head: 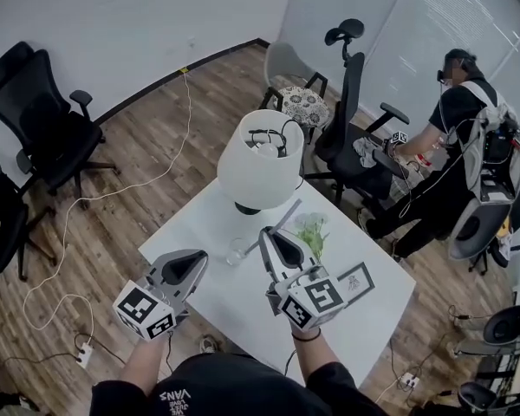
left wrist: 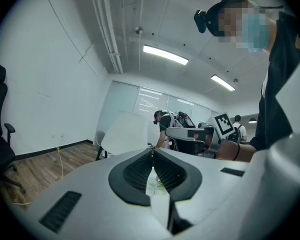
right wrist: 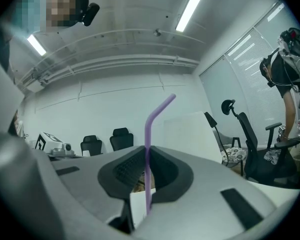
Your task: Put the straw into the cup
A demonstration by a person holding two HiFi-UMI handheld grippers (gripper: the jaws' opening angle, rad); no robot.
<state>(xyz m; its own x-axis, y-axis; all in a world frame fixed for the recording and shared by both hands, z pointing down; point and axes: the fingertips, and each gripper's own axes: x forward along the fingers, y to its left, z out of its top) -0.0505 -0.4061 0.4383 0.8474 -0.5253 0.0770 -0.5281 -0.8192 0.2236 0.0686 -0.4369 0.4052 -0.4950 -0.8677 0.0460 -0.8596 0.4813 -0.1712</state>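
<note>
Nearest the camera, the left grey two-jaw gripper point(left wrist: 151, 153) points level over the table. Its ribbed black pads are closed tip to tip and nothing is clamped between them. Beside it, the right grey two-jaw gripper point(right wrist: 146, 151) is closed on a thin purple plastic straw point(right wrist: 148, 134). The straw stands upright through the pinch, with its bent top leaning off to one side above the jaws.

In the head view the straw slants across the right gripper's tips. Its lower end reaches down just beside a small clear glass cup point(head: 236, 251), and it cannot be told whether the end is inside the rim. The cup stands on the white rectangular table point(head: 377, 315), between the two grippers and slightly ahead of them.

A bunch of pale flowers with green stems point(head: 310, 230) lies on the table just beyond the right gripper, and a small dark-framed picture point(head: 357, 282) lies to its right. Past the cup stands a lamp with a white drum shade point(head: 256, 167). Farther off, black office chairs point(head: 43, 120) stand on the wooden plank floor point(head: 147, 137). A second person wearing a backpack rig point(head: 455, 137) bends over another chair.
</note>
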